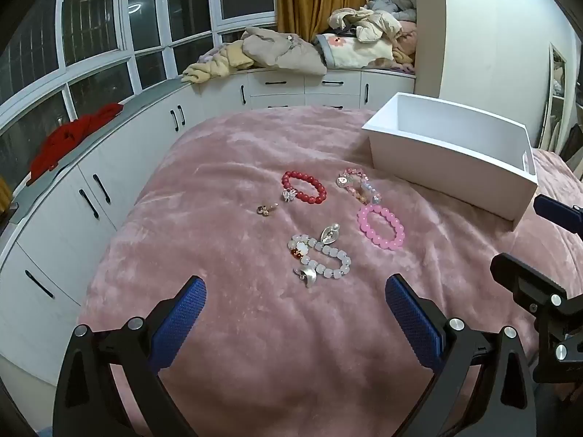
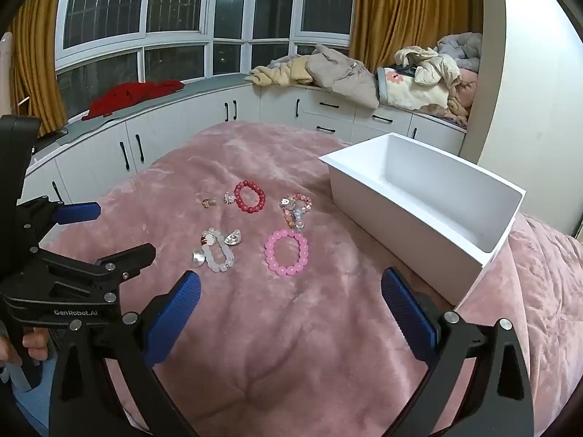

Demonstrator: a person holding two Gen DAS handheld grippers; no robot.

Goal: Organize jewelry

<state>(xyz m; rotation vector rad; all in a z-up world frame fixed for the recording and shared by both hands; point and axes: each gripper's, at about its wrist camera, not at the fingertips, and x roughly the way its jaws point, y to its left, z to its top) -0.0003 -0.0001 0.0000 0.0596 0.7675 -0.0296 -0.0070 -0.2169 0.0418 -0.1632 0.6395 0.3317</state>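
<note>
Several pieces of jewelry lie on a pink blanket [image 1: 237, 327]: a red bead bracelet [image 1: 304, 186], a pink bead bracelet [image 1: 380, 226], a white bead bracelet with silver charms [image 1: 320, 258], a multicolour charm bracelet [image 1: 359, 184], a silver charm [image 1: 289, 195] and a small gold piece [image 1: 264, 210]. An empty white box [image 1: 452, 153] stands at the right. My left gripper [image 1: 295, 293] is open and empty, just short of the white bracelet. My right gripper [image 2: 291, 287] is open and empty, just short of the pink bracelet [image 2: 287, 252]; the box [image 2: 426, 204] is to its right.
White cabinets [image 1: 91, 189] with black handles run along the window, with piled clothes [image 1: 280, 51] and a red cloth [image 1: 73, 134] on top. The left gripper's body [image 2: 73, 276] shows at the left of the right wrist view.
</note>
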